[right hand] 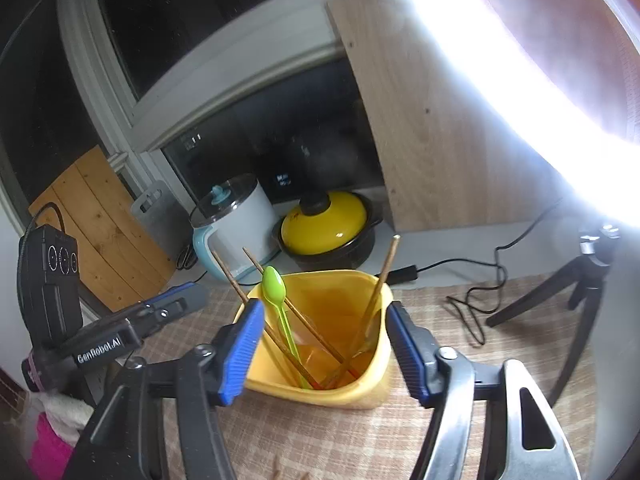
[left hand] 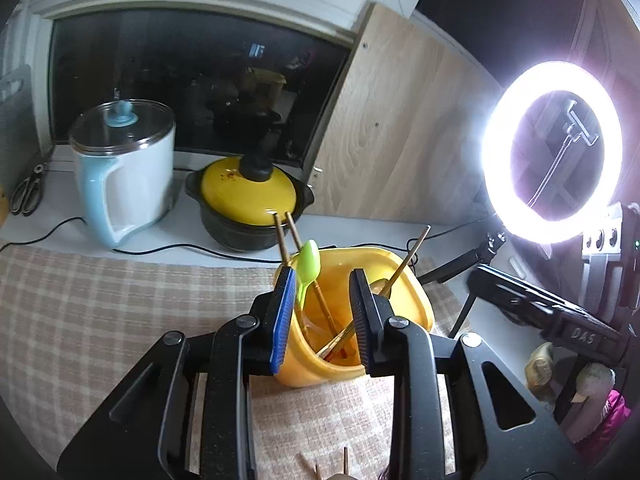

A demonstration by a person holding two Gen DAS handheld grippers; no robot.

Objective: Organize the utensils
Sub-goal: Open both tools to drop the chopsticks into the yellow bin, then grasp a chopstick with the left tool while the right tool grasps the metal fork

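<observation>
A yellow plastic holder (left hand: 416, 304) stands on the checked cloth; it also shows in the right wrist view (right hand: 360, 392). In it stand a green plastic spoon (left hand: 309, 261), seen also in the right wrist view (right hand: 276, 290), several wooden chopsticks (left hand: 285, 240) and a metal spoon (left hand: 378, 286). My left gripper (left hand: 322, 316) is open and empty, its jaws just above the holder's near rim. My right gripper (right hand: 322, 344) is open and empty, its jaws on either side of the holder. The right gripper's body (left hand: 560, 312) shows at the right of the left wrist view.
A white and blue electric pot (left hand: 124, 172) and a black pot with a yellow lid (left hand: 248, 204) stand at the back. A ring light (left hand: 552, 152) on a tripod (right hand: 560, 292) stands right. Scissors (left hand: 28, 192) lie far left. Cables (right hand: 476, 304) cross the cloth.
</observation>
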